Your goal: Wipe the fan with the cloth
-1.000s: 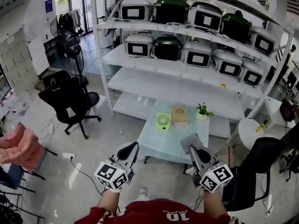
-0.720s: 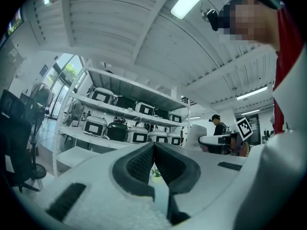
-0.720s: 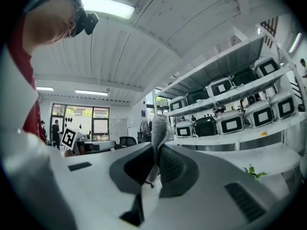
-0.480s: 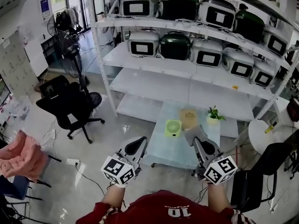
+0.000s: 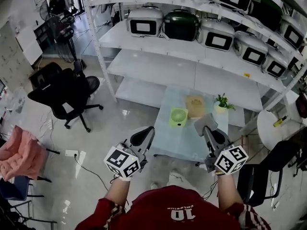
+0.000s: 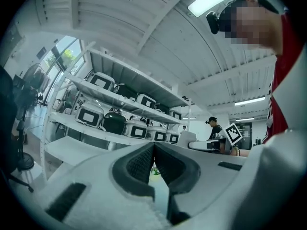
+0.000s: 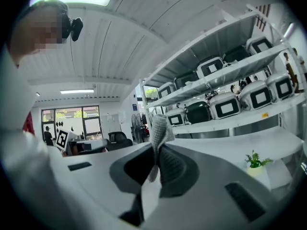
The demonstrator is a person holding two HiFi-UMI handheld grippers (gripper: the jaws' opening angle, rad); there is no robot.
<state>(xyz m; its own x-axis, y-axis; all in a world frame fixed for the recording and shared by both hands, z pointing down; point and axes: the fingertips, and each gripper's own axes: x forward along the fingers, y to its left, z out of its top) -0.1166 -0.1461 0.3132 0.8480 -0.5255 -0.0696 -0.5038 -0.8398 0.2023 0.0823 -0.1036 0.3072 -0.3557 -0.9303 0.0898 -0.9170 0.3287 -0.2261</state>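
Head view: the small green square fan (image 5: 178,116) stood on the pale glass table (image 5: 165,143) at frame centre. It lay just up-left of the right gripper (image 5: 205,127), the nearer one, with the left gripper (image 5: 143,137) at lower left.

Left gripper view: the jaws were pressed together, empty.

Right gripper view: the jaws were clamped on a grey woven cloth (image 7: 158,123), a grip barely legible from above.

The fan (image 5: 178,117) is showing pale green against the table (image 5: 160,145), which is gleaming icy blue-green. The cloth (image 7: 158,123) is looking grey, finely woven. The left gripper (image 5: 148,131) and right gripper (image 5: 206,128) are wearing white shells, black pads — and black-and-white square markers. The sleeve (image 5: 98,217) is showing red.
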